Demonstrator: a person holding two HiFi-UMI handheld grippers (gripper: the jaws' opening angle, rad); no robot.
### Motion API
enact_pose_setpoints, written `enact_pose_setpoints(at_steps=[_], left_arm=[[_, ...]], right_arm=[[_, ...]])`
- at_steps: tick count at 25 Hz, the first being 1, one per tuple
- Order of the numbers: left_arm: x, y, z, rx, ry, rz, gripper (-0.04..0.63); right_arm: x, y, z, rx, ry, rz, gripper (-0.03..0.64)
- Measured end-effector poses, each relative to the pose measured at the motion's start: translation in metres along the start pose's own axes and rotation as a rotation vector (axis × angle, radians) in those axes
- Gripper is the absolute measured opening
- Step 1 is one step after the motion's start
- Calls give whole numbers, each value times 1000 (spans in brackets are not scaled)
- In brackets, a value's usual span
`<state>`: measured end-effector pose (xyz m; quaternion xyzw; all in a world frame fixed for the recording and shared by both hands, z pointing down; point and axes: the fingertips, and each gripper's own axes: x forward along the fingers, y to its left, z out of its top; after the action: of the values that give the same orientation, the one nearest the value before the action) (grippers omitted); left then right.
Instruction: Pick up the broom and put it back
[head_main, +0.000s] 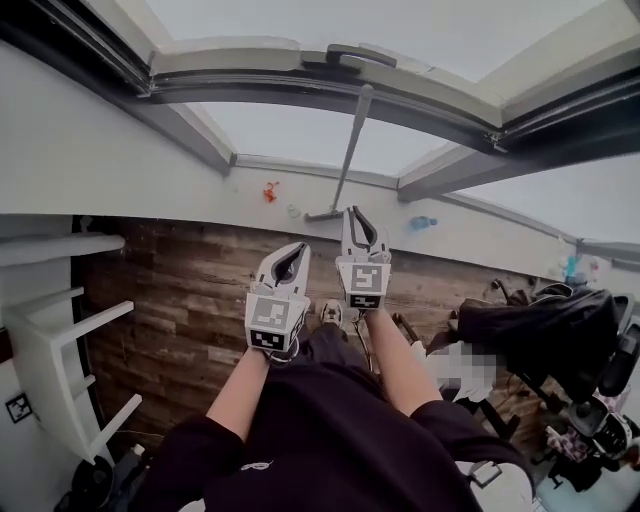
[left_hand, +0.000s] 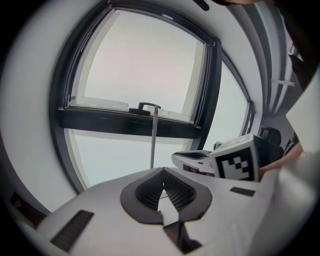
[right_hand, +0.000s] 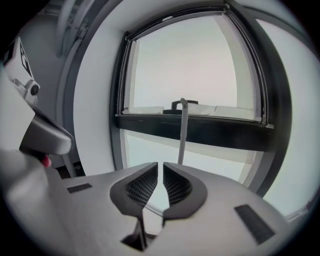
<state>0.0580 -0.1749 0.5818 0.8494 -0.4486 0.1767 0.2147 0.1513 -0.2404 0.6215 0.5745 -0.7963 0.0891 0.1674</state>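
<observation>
Here both pairs of jaws are closed and empty: the left gripper (head_main: 290, 262) and, slightly further forward, the right gripper (head_main: 358, 222). Straight ahead stands the broom (head_main: 348, 155), nearly upright, its head on the floor (head_main: 180, 290) and its handle leaning against the window (head_main: 300, 135). The right gripper looks nearer.

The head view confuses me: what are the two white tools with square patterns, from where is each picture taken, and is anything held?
A person, not a robot, holds a two-jaw gripper in each hand. The head view comes from a camera on the person's head, looking down at the wooden floor. The other two pictures come from cameras riding on the left gripper and the right gripper, looking along their jaws. The patterned cubes belong to the grippers. Both grippers are shut and hold nothing. The broom leans against the window ahead, untouched. White furniture stands at the left.
</observation>
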Motion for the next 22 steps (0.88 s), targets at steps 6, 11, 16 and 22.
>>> enact_pose_setpoints(at_steps=[6, 11, 16, 22], left_arm=[[10, 38, -8, 4, 28, 52, 2], [18, 62, -4, -27, 20, 73, 2], [25, 72, -7, -47, 26, 77, 2], [28, 75, -10, -50, 47, 63, 2]], right_arm=[[74, -30, -45, 15, 112, -38, 132], [112, -44, -63, 47, 146, -76, 142], [143, -51, -78, 78, 194, -92, 143], [165, -62, -90, 76, 240, -124, 143]])
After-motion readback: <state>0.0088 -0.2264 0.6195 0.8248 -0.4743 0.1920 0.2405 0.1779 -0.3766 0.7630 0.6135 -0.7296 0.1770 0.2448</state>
